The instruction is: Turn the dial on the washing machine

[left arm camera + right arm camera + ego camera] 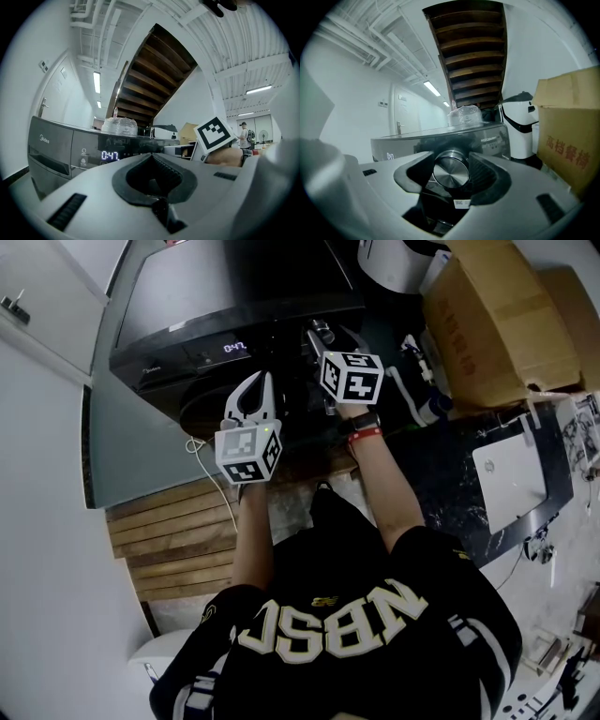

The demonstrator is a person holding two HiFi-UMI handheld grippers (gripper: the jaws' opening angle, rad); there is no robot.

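Got right gripper (451,165) clenched on metal dial (451,173), out on front panel of washing machine (234,296), off to right of lit display (109,155). Got left gripper (151,159) pinched together on nothing, parked near right one. For turn itself: keep squeeze even, roll wrist round dial's own axis, no sideways tug. Looks like slick metal, so probably easy to slip. Keep an eye on display while turning.
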